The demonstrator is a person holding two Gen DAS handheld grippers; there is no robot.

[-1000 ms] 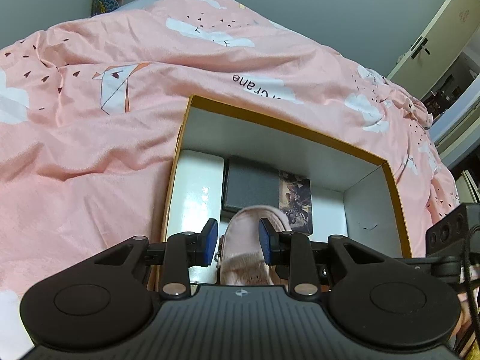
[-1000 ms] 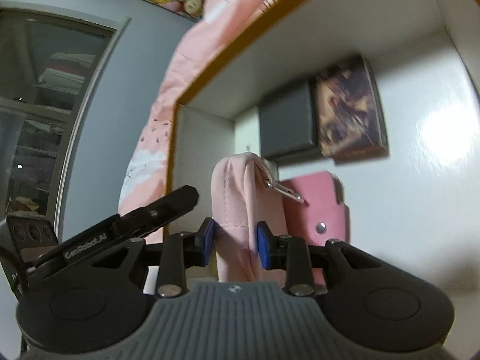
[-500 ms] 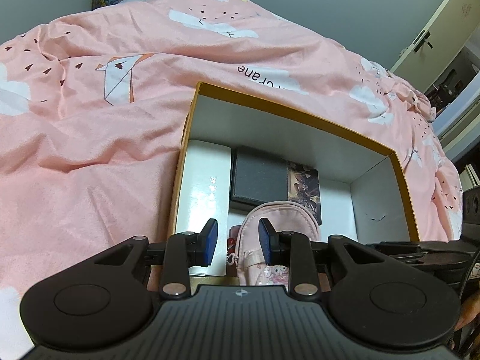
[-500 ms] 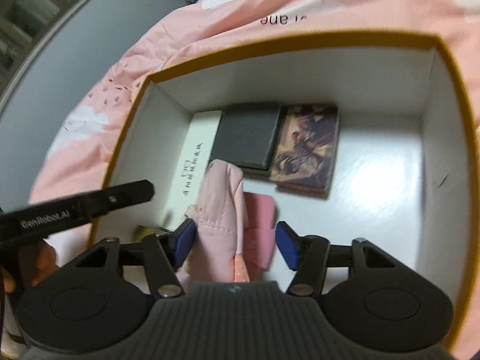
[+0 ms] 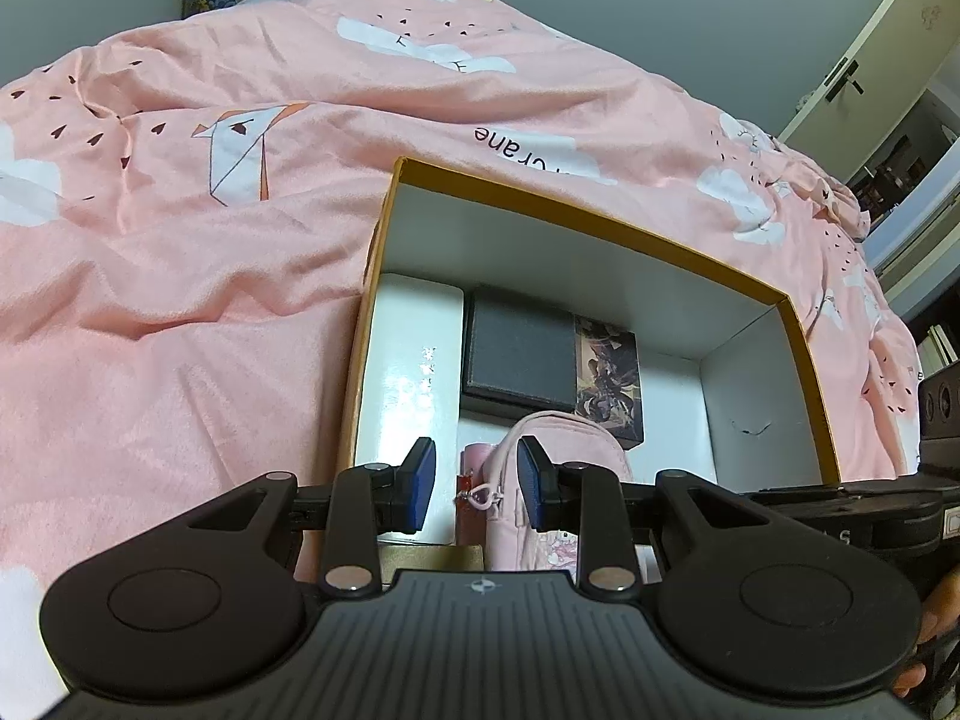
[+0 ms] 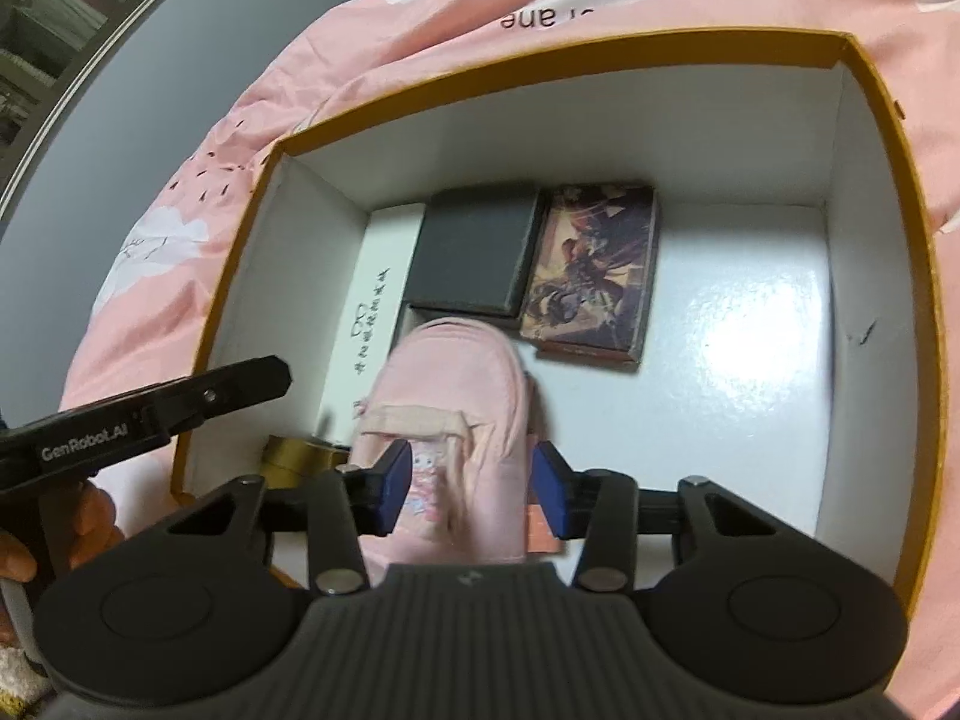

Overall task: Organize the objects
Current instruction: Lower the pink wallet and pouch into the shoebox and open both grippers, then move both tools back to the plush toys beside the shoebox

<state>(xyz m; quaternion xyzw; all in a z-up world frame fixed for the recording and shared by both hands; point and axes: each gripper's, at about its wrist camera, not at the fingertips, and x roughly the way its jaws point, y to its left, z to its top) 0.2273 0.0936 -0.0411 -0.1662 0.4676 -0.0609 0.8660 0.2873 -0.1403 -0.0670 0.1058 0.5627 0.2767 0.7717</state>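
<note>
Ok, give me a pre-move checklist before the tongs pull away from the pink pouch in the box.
1. Right tongs open, pads apart from the pink pouch: ok.
2. Left tongs open, holding nothing: ok.
3. Pouch inside the box: ok.
4. Pouch fully settled: cannot tell, its image is blurred.
5. Pouch apart from the dark grey case and picture box: cannot tell, it reaches the case's near edge.
6. White long box undisturbed along the left wall: ok.
</note>
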